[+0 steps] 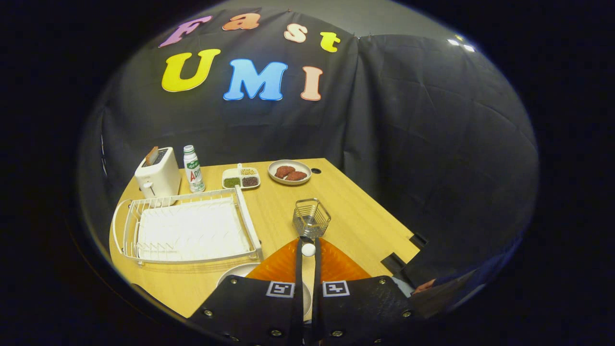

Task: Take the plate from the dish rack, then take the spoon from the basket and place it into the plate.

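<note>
The claw (308, 262) sits nearest, its two fingers drawn almost together on the thin handle of one spoon (308, 249), whose small rounded end shows at the fingertips. Beneath the fingers lies one white round plate (234, 272) on the wooden table (365, 226), mostly hidden by the claw's body. To the left stands one white wire dish rack (187, 229) on a white tray. Behind it are one white toaster (157, 175) with a slice in its slot, one white bottle with a green cap (193, 168), one small divided dish of grains (241, 178), and one round plate of reddish-brown pieces (289, 171), hard to identify. Just beyond the fingertips stands one small wire basket (311, 218).
</note>
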Tool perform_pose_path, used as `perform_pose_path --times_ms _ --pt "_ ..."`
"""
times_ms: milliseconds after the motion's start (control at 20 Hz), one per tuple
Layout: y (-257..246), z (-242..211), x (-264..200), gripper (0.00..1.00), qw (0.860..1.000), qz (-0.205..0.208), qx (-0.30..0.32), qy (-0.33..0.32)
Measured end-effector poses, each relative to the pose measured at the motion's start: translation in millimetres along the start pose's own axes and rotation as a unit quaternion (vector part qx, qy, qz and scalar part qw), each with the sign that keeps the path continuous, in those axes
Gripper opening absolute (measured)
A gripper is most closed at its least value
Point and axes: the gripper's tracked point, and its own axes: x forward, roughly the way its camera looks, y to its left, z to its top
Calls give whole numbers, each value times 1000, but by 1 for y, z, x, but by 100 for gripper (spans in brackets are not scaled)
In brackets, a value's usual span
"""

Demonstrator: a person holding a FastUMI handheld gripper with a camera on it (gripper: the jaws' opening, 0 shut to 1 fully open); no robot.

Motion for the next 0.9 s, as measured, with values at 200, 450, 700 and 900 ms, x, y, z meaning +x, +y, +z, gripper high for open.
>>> perform_pose_path --times_ms 200,450,700,900 --pt "18 -31 -18 7 999 29 -20 24" --pt "40 -54 -28 7 997 58 -33 47" --pt "48 -65 -16 7 995 63 -37 66" --pt "50 -71 -3 7 994 64 -30 79"
